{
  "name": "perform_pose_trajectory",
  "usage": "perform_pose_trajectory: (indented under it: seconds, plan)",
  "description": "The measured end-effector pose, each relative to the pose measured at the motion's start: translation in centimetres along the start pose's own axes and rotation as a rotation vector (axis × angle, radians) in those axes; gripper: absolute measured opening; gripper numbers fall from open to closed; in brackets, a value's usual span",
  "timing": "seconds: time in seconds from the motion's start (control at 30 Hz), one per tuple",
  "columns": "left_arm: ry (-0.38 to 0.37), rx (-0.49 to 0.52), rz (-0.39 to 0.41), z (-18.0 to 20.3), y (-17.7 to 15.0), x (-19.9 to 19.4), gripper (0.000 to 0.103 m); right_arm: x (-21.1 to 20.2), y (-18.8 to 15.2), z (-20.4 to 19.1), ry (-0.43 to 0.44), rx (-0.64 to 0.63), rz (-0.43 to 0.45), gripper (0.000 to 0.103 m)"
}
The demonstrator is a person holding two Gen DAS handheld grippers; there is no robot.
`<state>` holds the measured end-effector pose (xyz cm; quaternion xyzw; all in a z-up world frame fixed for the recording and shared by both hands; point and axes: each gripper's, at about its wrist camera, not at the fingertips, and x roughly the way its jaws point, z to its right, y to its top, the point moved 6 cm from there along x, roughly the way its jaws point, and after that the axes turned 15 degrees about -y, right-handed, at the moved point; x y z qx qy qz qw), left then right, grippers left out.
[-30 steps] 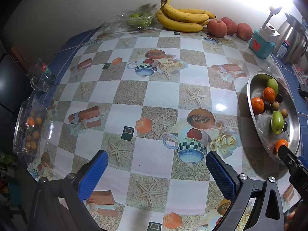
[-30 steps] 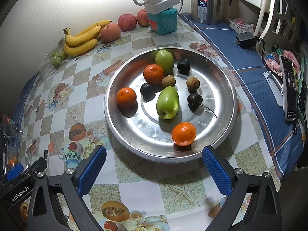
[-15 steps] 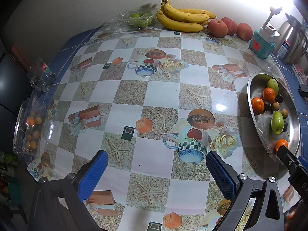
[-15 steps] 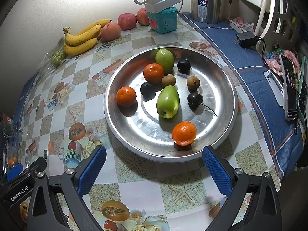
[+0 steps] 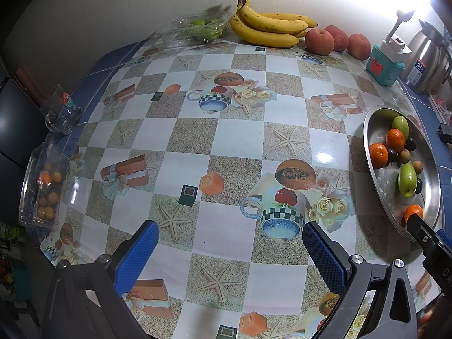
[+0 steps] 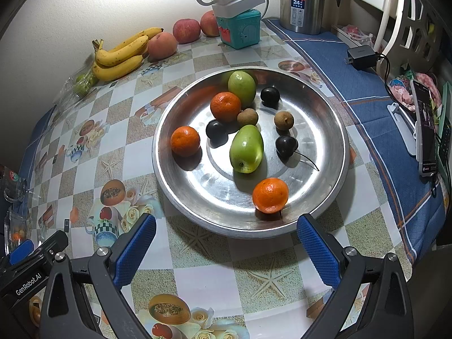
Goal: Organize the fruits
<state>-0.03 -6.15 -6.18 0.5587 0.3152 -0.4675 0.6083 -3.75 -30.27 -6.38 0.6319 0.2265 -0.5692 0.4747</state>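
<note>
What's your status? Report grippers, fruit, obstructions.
Left hand-held gripper open, empty, over bare tablecloth. Right hand-held gripper open, empty, short of metal tray. Nearest orange at tray's front rim. Nothing in the way.

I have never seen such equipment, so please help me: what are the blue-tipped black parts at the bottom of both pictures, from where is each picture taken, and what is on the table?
Those parts are two handheld claws; a person holds one in each hand. Each carries a camera that looks forward along its two fingers.

One picture comes from the left claw. It is open, holds nothing, and faces the patterned tablecloth.

The other comes from the right claw, also open and empty, just in front of a metal tray.

In the tray lie three oranges, two green fruits, three dark round fruits and two small brown ones.

By the wall are bananas, red apples, a teal box and a steel kettle.
</note>
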Motion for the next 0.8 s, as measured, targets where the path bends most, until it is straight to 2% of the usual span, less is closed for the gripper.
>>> perform_pose_trajectory:
  seconds: [0.8]
  plan:
    - [0.004, -0.001, 0.017, 0.12, 0.00, -0.33, 0.103, 0.07, -0.08, -0.05, -0.001, -0.001, -0.003, 0.100]
